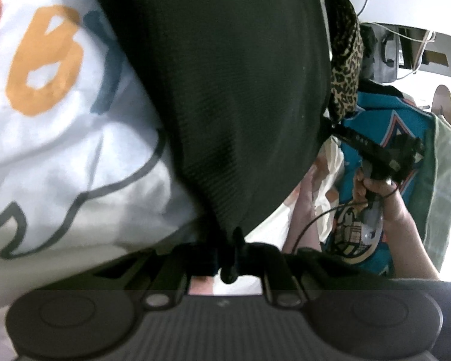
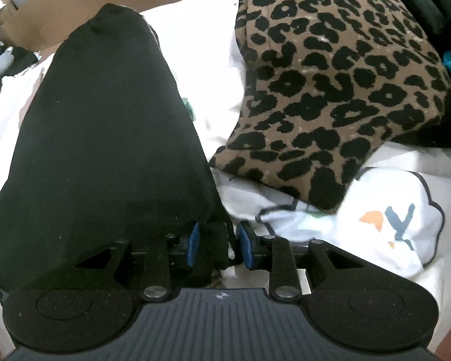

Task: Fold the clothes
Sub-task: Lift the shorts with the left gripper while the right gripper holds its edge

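A black garment (image 1: 225,96) hangs stretched between my two grippers above a white printed sheet (image 1: 60,120). My left gripper (image 1: 230,258) is shut on one bunched corner of it. In the right wrist view the black garment (image 2: 105,150) fills the left half, and my right gripper (image 2: 218,245) has its blue pads (image 2: 246,245) closed on the garment's edge. The right gripper also shows in the left wrist view (image 1: 385,156), held in a hand.
A leopard-print garment (image 2: 330,84) lies on the white sheet (image 2: 391,219) to the right. A teal printed garment (image 1: 385,186) and a pale green one (image 1: 445,186) lie beyond. A cardboard box (image 2: 75,6) stands at the back left.
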A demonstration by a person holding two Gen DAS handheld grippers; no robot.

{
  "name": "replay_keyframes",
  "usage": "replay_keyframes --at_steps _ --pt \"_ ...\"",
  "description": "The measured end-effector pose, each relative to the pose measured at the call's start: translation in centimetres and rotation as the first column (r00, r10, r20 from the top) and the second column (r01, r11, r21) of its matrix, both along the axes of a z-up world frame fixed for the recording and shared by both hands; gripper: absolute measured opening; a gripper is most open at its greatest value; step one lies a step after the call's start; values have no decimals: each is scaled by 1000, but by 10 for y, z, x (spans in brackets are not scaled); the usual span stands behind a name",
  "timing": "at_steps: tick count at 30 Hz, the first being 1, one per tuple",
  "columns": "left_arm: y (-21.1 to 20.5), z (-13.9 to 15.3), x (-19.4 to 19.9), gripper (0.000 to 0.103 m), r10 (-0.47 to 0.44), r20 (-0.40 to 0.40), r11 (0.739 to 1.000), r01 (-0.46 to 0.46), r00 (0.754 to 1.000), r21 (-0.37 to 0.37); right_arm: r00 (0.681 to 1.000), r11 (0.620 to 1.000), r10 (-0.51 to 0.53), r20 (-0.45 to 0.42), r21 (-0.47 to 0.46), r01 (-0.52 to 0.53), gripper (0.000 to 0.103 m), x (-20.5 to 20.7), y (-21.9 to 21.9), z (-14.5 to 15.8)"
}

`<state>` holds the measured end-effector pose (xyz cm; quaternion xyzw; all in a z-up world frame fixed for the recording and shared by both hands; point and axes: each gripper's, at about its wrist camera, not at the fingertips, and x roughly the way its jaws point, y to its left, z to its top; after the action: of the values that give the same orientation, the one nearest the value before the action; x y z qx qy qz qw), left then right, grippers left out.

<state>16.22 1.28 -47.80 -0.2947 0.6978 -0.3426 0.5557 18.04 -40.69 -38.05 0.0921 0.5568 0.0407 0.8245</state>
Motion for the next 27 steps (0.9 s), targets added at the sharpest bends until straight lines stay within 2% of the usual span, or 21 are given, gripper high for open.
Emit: replay_keyframes --at_steps 3,5,8,9,15,17,21,23,25,27 --pt "-1 0 0 9 -1 1 1000 1 1000 -1 1000 1000 23 -11 -8 -23 34 6 4 -2" --pt "0 0 -1 9 0 1 1000 0 1000 -3 1000 1000 13 -18 25 -13 34 6 -1 -3" --pt "1 2 -1 9 0 3 1000 0 1000 -6 1000 997 2 -22 72 0 21 2 -7 -4" --pt "1 2 -1 9 -1 4 1000 1 1000 -7 1000 998 -1 -19 67 3 13 1 -6 -2" --pt "4 7 -1 9 -4 16 1000 4 1000 -12 999 998 38 37 -52 -36 8 -17 19 22" --pt "5 8 -2 9 -5 20 1000 5 1000 -11 996 994 65 65 -92 -59 7 -23 27 32" --pt "8 9 -2 9 -5 24 1000 5 1000 -11 993 989 100 63 -113 -93 8 -26 33 38" --pt "9 10 -3 9 -6 27 1000 7 1000 -11 997 994 65 45 -96 -61 10 -21 27 32" --pt "10 11 -3 9 -10 29 1000 10 1000 -9 999 998 25 27 -59 -23 15 -17 17 25" --pt "9 12 -3 9 -13 31 1000 13 999 -4 1000 1000 -8 11 -12 8 26 -14 6 17"
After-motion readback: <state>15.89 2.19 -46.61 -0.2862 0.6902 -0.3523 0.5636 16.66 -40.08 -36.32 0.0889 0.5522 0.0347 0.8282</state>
